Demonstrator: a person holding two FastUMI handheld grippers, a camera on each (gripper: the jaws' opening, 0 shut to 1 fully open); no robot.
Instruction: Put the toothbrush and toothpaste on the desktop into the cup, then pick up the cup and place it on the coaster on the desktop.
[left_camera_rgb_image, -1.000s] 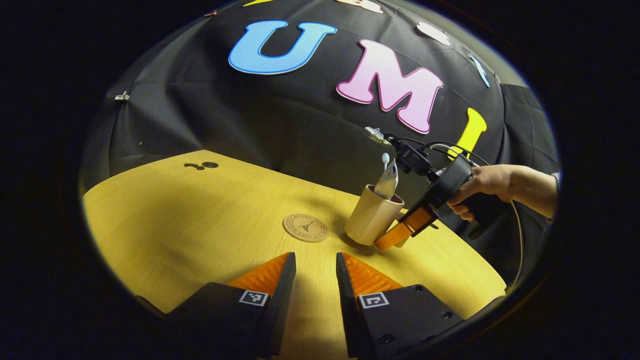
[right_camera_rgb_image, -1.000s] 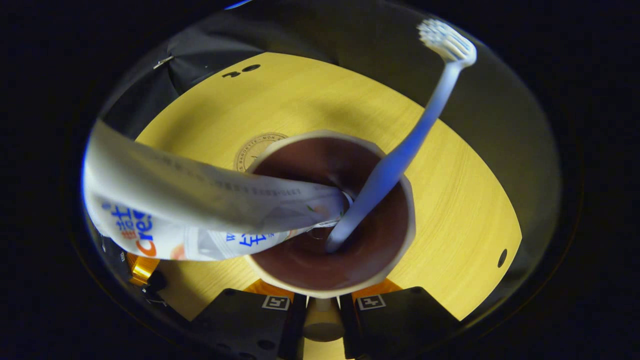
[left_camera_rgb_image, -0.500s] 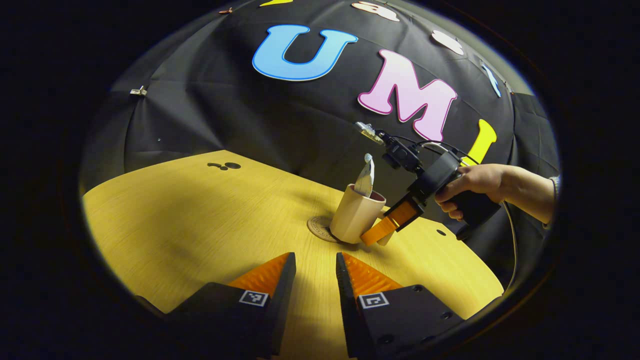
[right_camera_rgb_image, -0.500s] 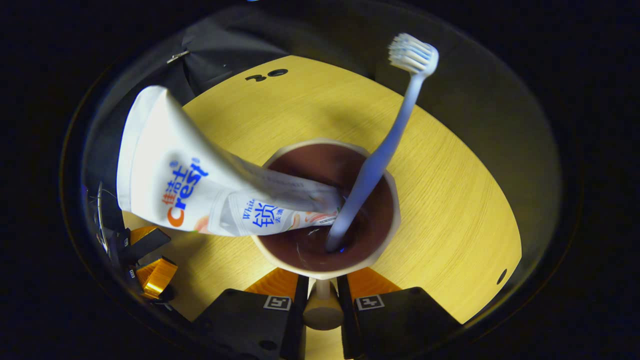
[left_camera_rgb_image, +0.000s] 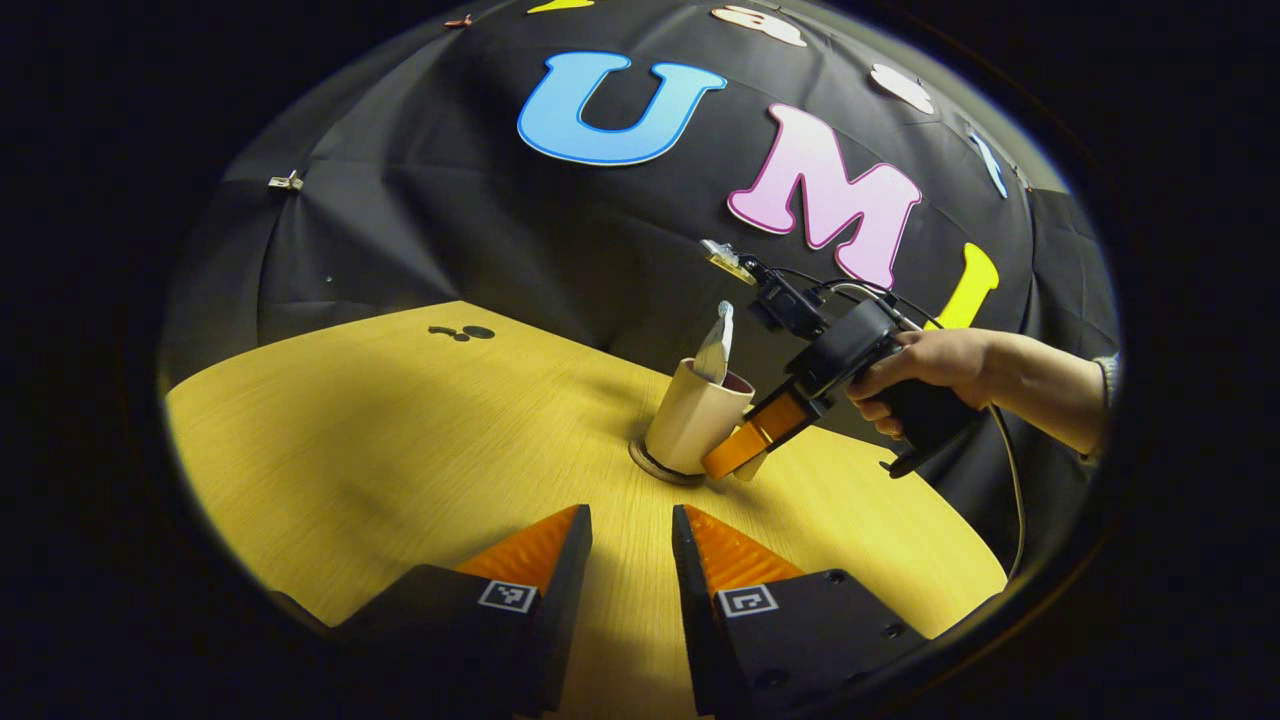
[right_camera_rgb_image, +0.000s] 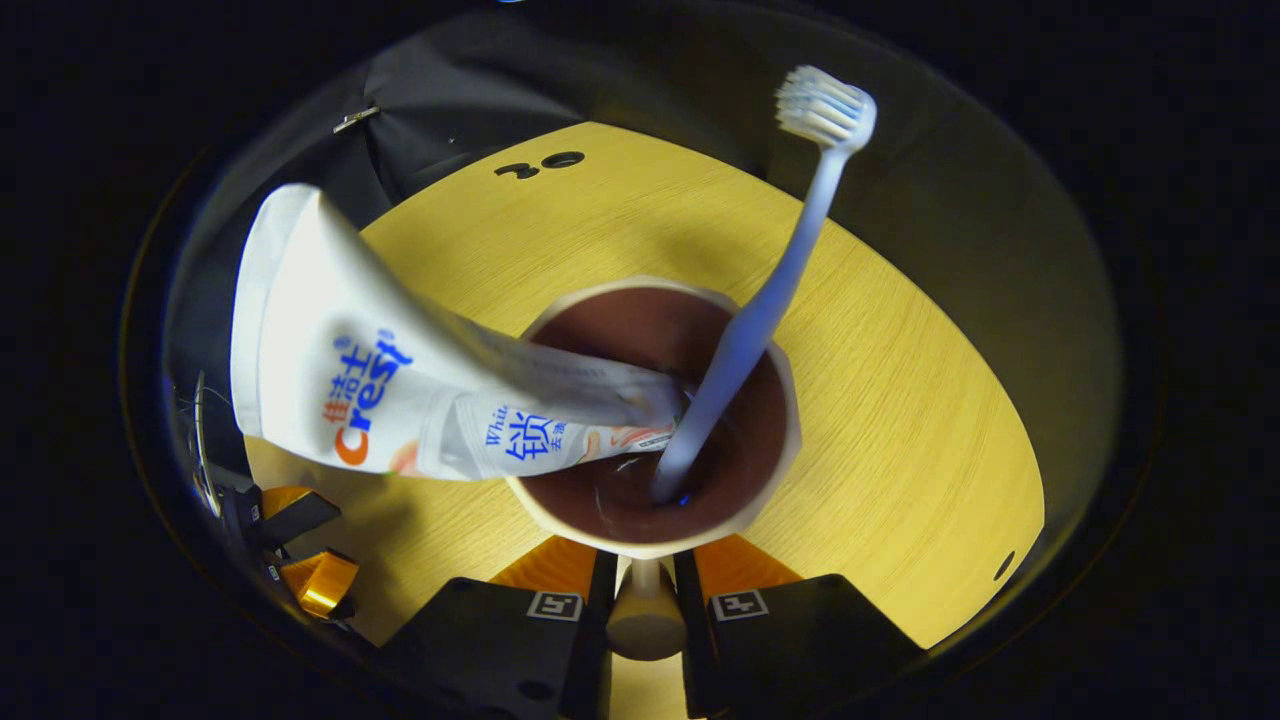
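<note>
Clamped on the handle of the beige cup, the right gripper has a finger pressing on either side of that handle, as the right gripper view shows from above. Inside the cup stand the toothbrush, its bristled head leaning up and away past the rim, and the toothpaste tube, whose flat end juts out over the opposite side of the rim. In the left gripper view, the cup sits on the round coaster, whose dark edge peeks out beneath the cup's base, on the yellow wooden desktop. A hand grips the right gripper just beside the cup. Nearer than the cup, the left gripper hovers over the desktop with its jaws parted and nothing between them, well apart from the cup.
</note>
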